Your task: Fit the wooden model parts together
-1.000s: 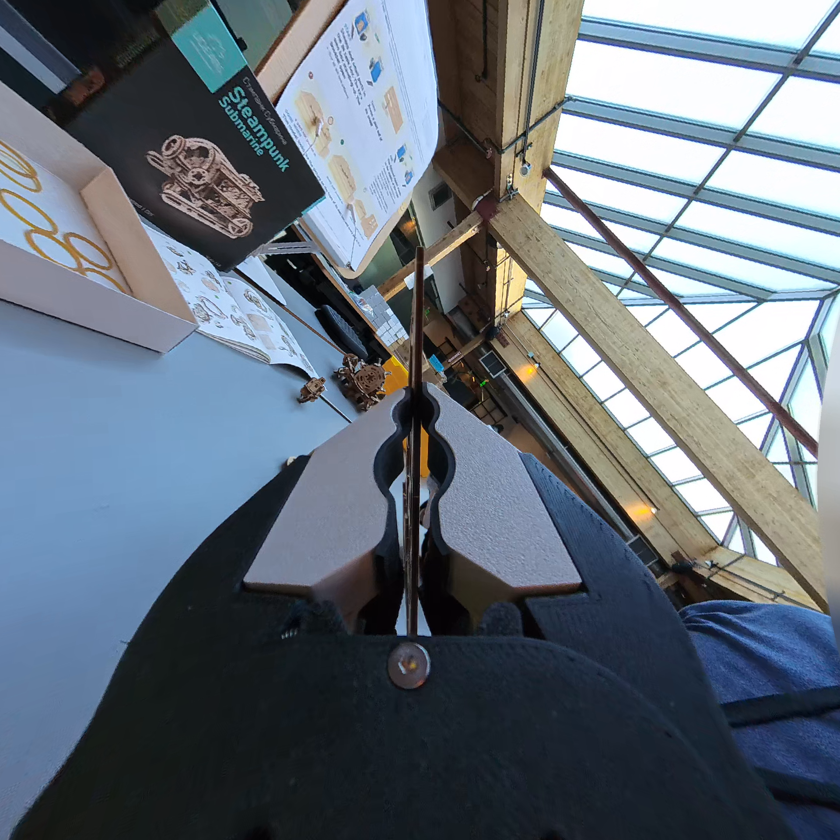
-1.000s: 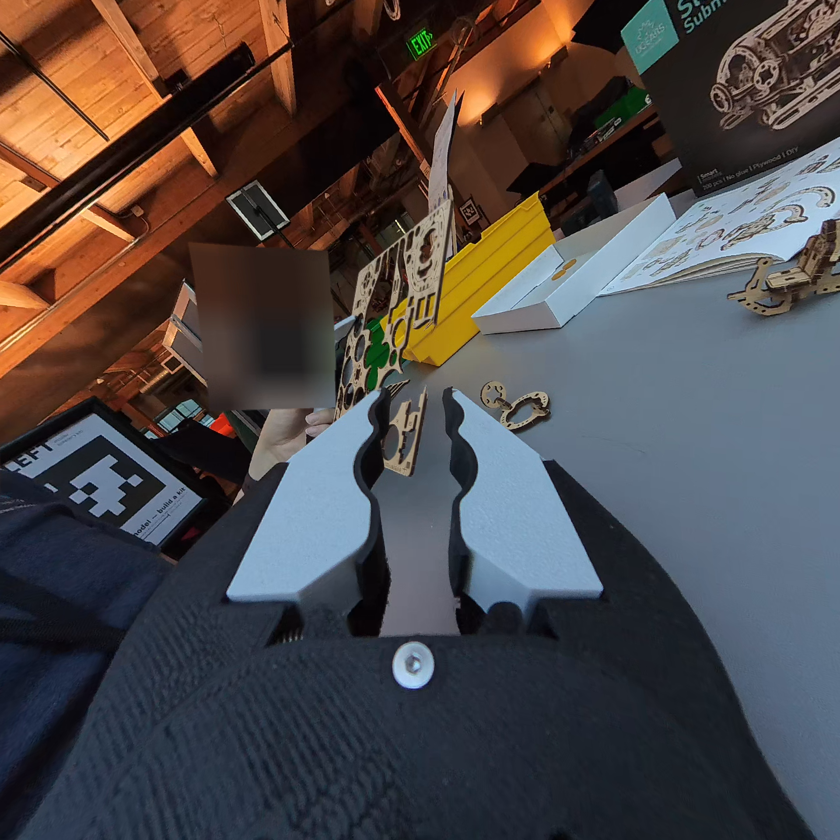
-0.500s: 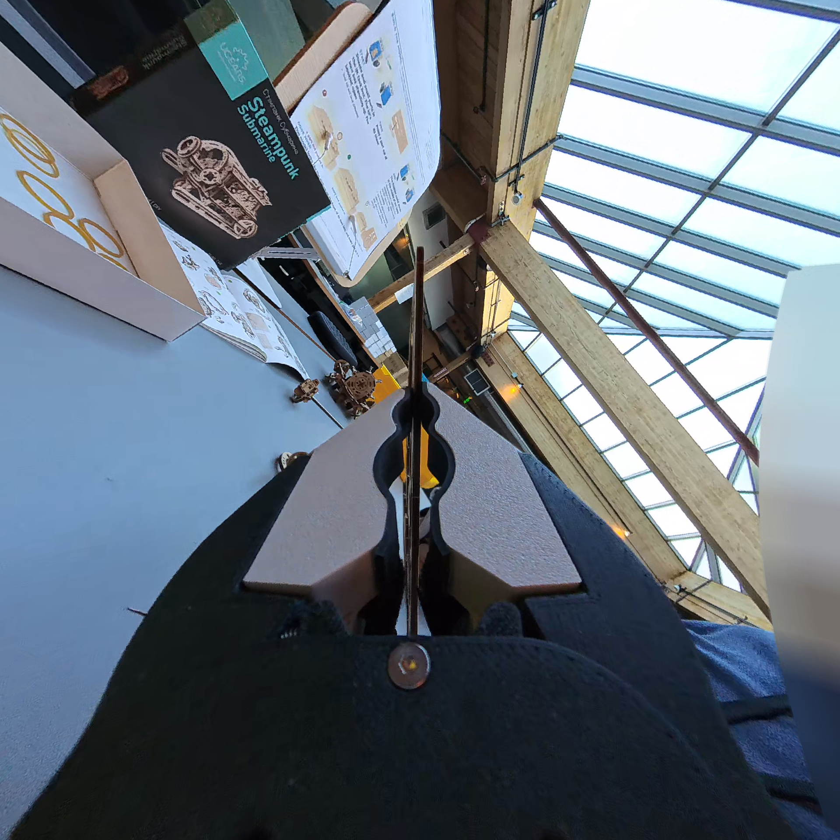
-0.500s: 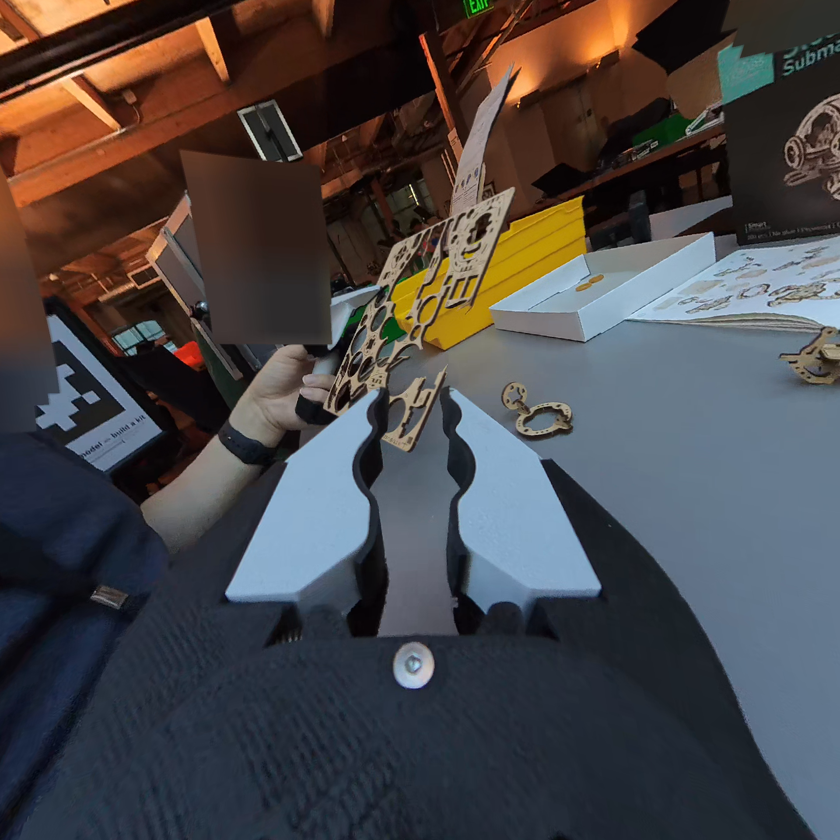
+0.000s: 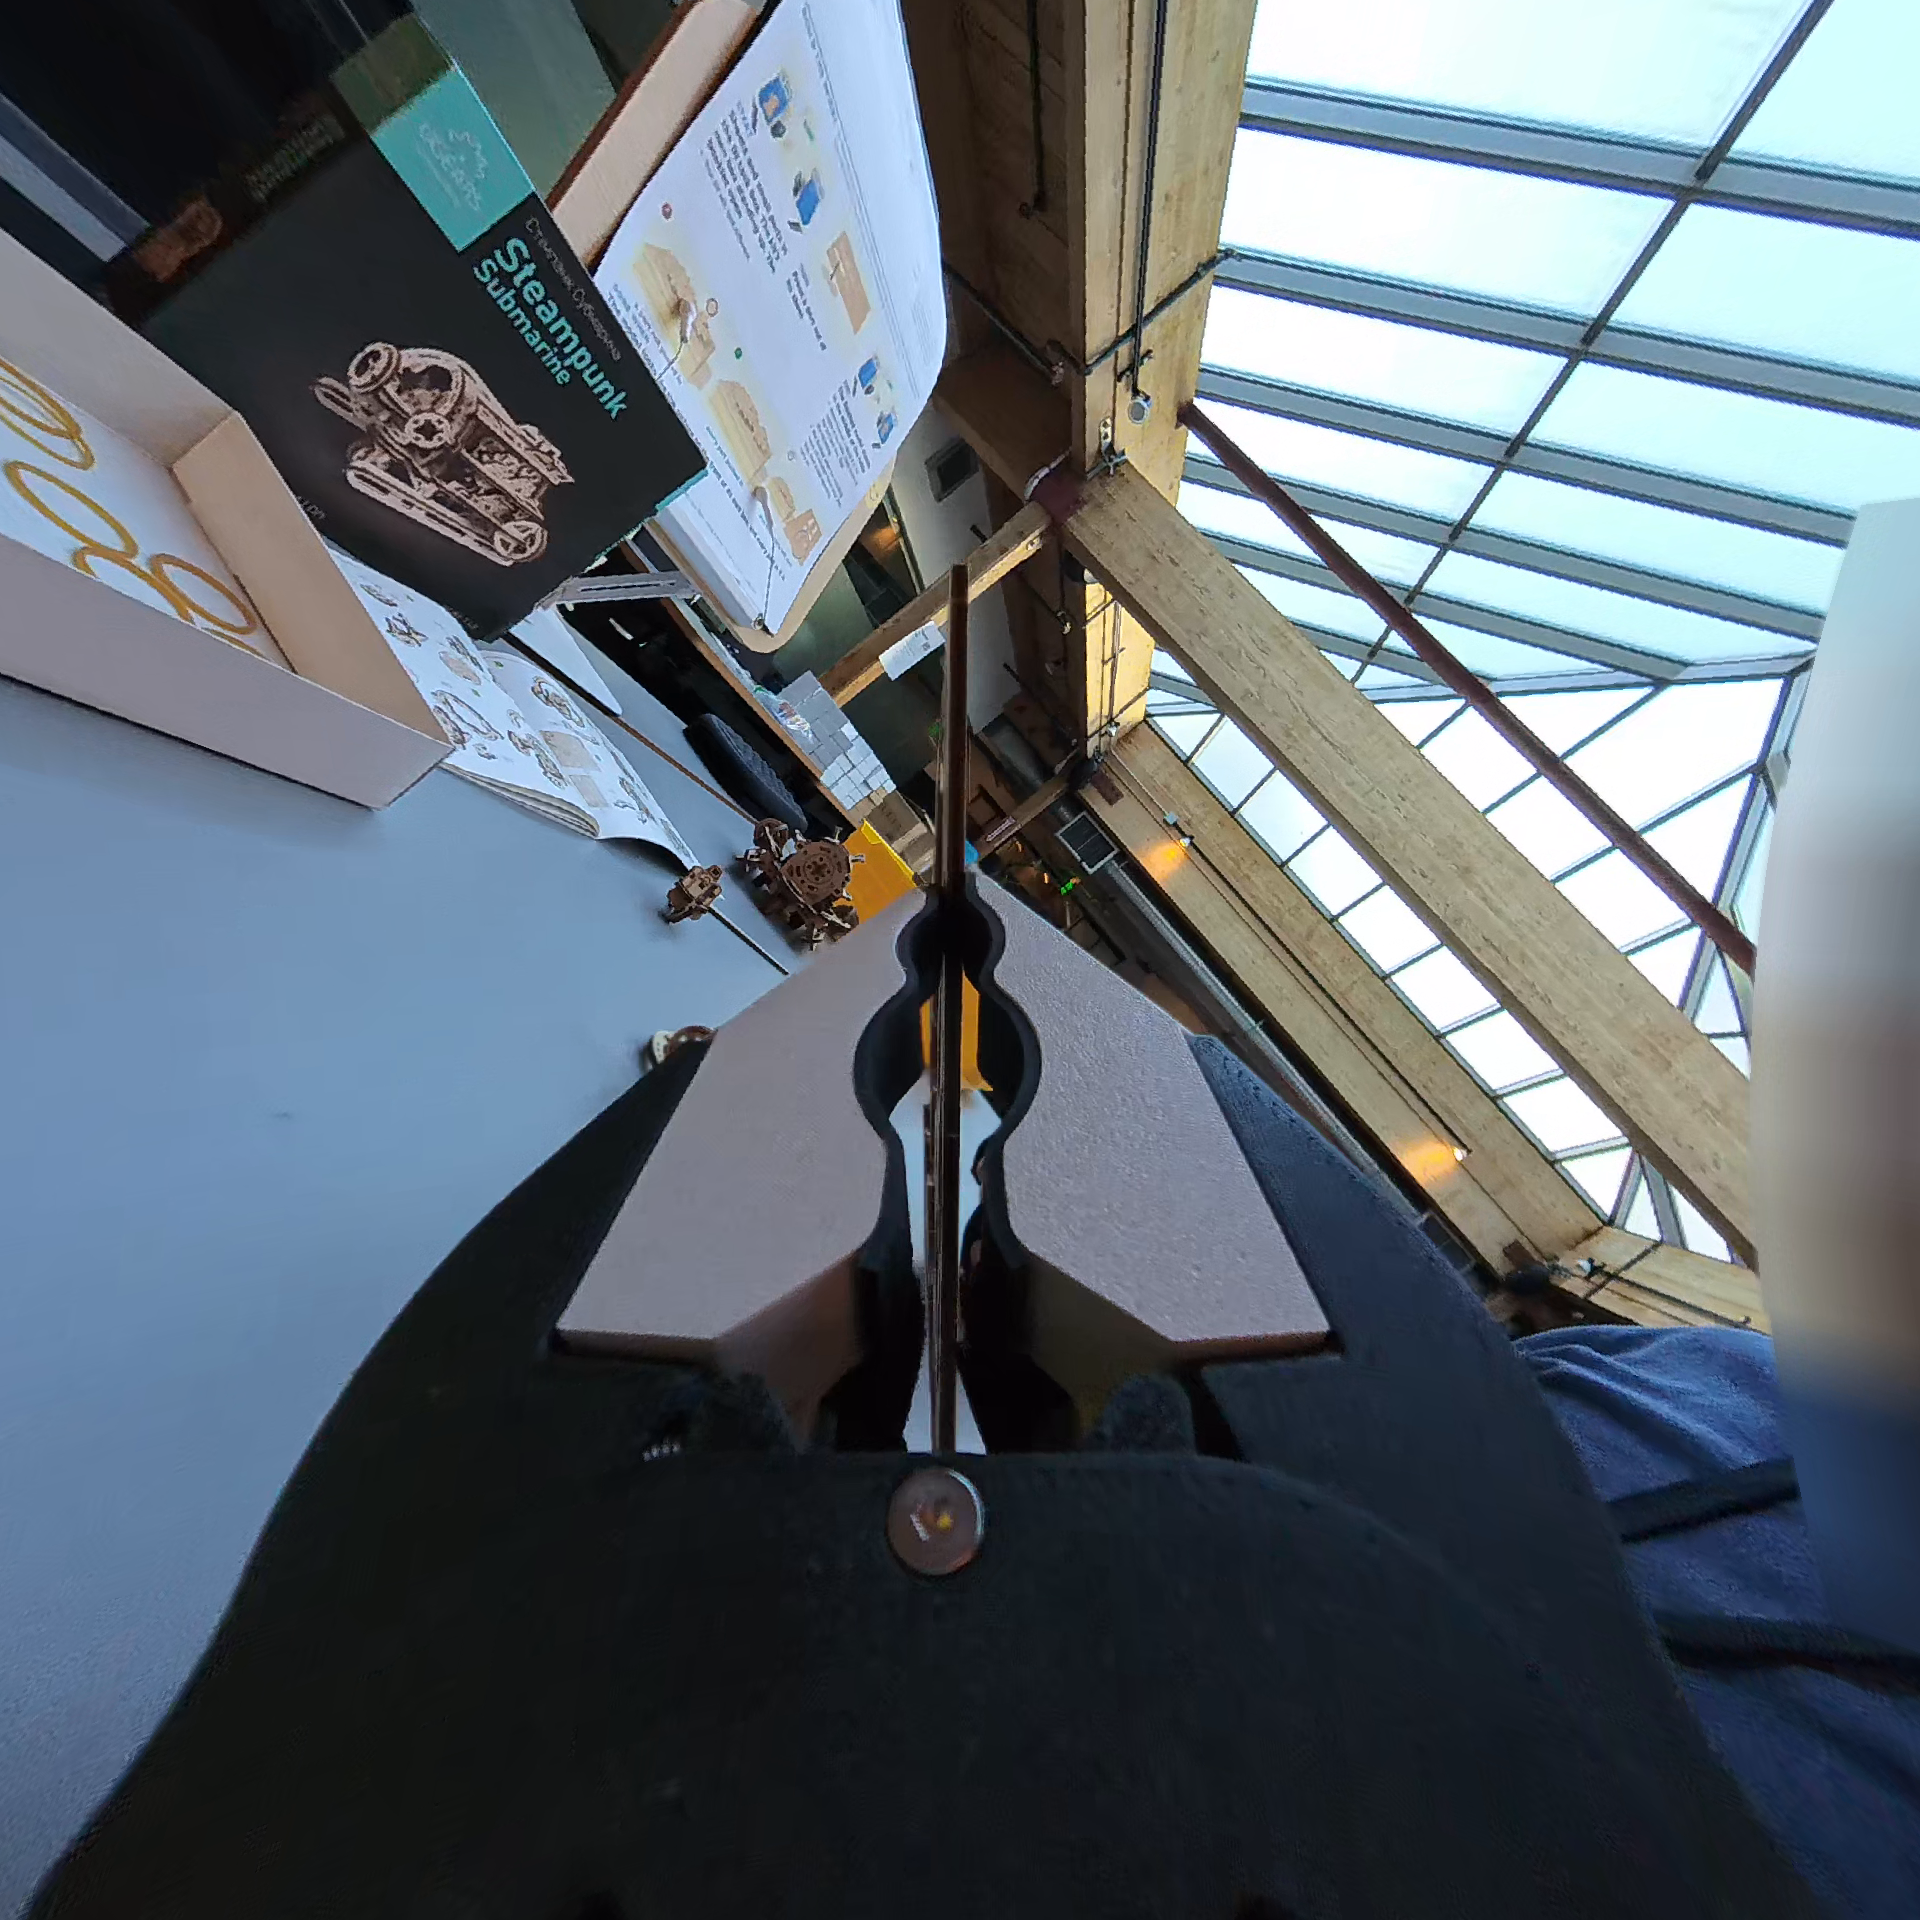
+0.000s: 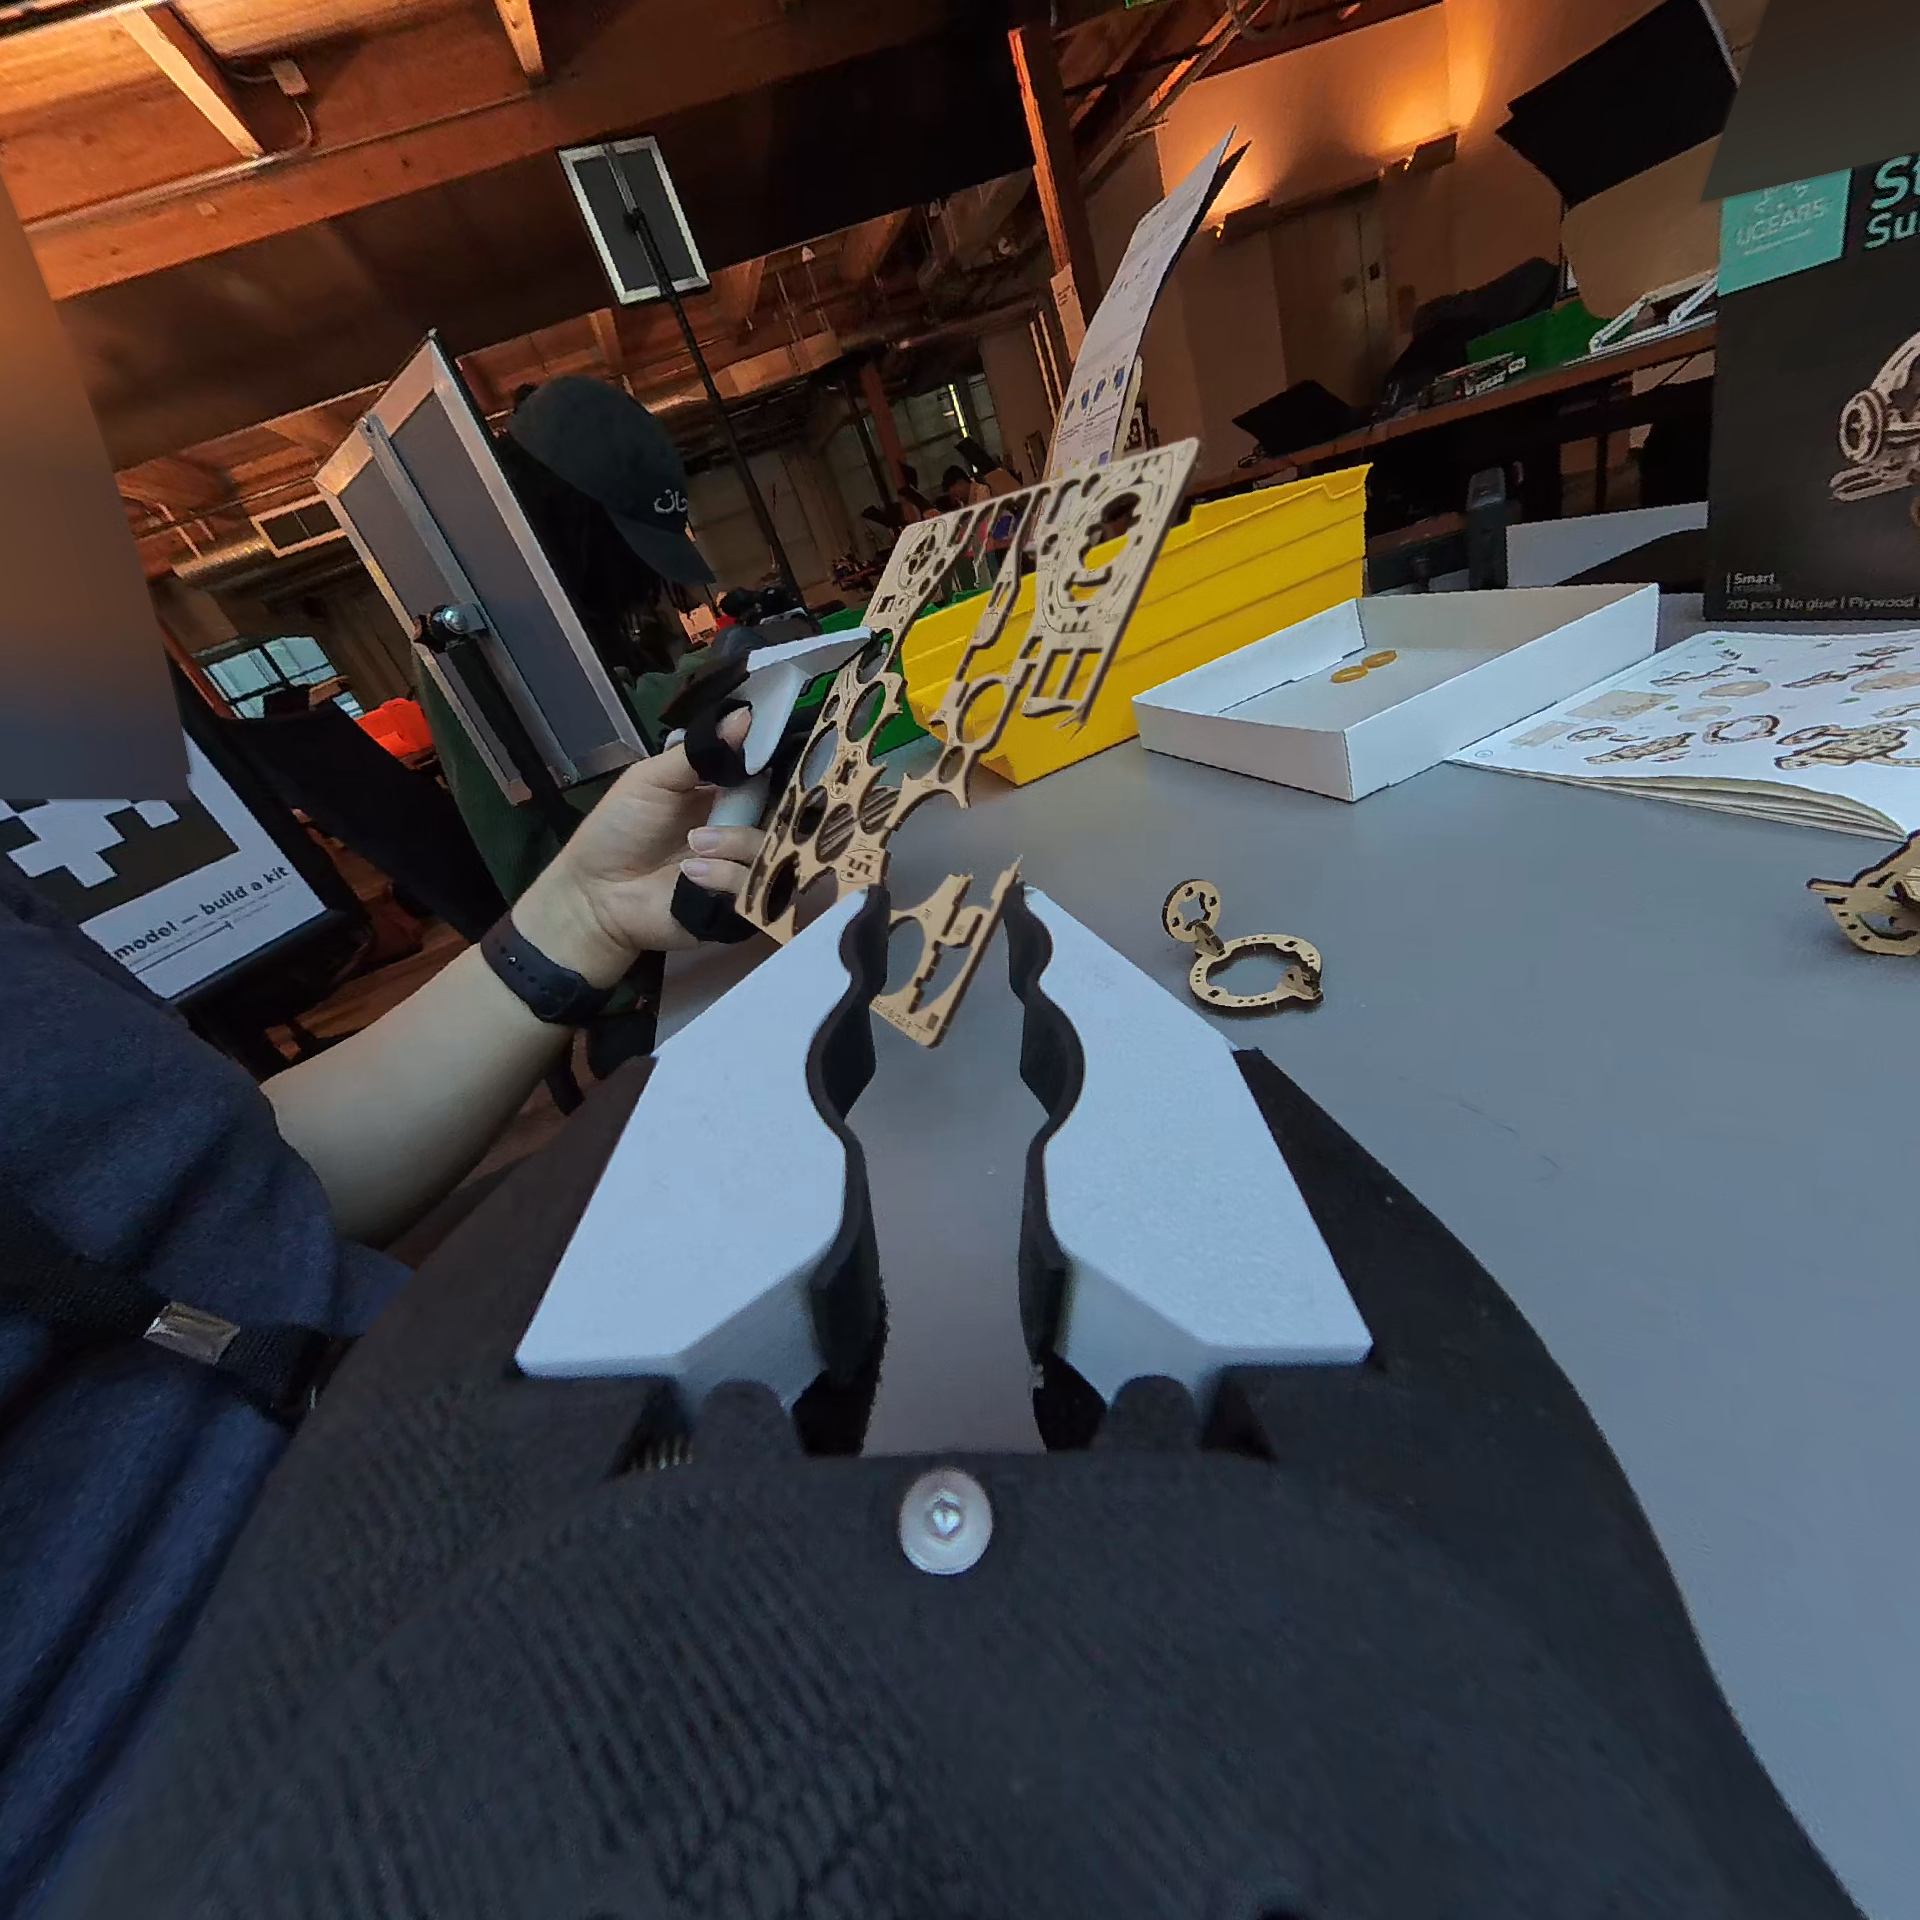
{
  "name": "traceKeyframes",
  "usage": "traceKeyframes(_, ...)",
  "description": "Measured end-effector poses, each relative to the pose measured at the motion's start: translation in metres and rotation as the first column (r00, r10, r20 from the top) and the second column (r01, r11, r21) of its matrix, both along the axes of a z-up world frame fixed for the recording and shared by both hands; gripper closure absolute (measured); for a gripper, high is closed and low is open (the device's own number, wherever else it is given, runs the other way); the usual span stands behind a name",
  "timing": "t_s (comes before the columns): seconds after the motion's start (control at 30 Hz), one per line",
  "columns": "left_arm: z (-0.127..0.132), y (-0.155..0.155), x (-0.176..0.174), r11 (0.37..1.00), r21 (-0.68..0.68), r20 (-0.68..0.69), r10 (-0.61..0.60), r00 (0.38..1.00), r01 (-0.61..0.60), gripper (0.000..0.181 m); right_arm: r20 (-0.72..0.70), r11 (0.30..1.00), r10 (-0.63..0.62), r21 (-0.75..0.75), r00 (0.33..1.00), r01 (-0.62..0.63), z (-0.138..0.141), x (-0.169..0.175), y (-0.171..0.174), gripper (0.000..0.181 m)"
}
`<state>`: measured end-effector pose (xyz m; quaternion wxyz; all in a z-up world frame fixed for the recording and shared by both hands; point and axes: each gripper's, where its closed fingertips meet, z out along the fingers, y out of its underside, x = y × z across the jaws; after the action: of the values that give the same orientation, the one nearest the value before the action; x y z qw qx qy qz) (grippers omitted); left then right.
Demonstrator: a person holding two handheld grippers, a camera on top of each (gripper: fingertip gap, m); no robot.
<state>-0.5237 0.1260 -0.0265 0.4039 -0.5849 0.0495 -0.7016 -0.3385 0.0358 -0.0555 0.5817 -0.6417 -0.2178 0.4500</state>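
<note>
My left gripper is shut on a thin wooden parts sheet, seen edge-on and sticking up past the fingertips. In the right wrist view the same sheet is a cut-out plywood panel held tilted above the grey table by the left gripper in a person's hand. My right gripper is open, and the sheet's lower corner hangs between its fingertips without being gripped. A loose ring-shaped wooden part lies on the table just to the right.
A white box tray, a yellow bin, an open booklet and the dark kit box stand at the back. A small wooden sub-assembly sits at the right edge. Assembled pieces rest on the table. About 20 cm separates my left fingertips from my right.
The right wrist view has swung level with the table, and the hand holding the left gripper now shows. The sheet's corner stays between the open right fingers. The left gripper keeps its hold.
</note>
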Motion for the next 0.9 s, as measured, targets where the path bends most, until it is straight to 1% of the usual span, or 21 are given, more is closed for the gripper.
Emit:
traceKeyframes(0.1, -0.0035, 0.0006, -0.0013, 1.0, 0.009, -0.027, 0.004, 1.0, -0.004, 0.181, 0.012, 1.0, 0.001, 0.008, 1.0, -0.001, -0.0003, -0.0013, -0.0009, 0.16)
traceKeyframes(0.9, -0.0011, -0.0028, 0.0019, 1.0, 0.0, -0.03, -0.026, 0.999, 0.026, 0.181, 0.009, 1.0, 0.009, 0.004, 1.0, -0.009, -0.0005, -0.0017, -0.0005, 0.16)
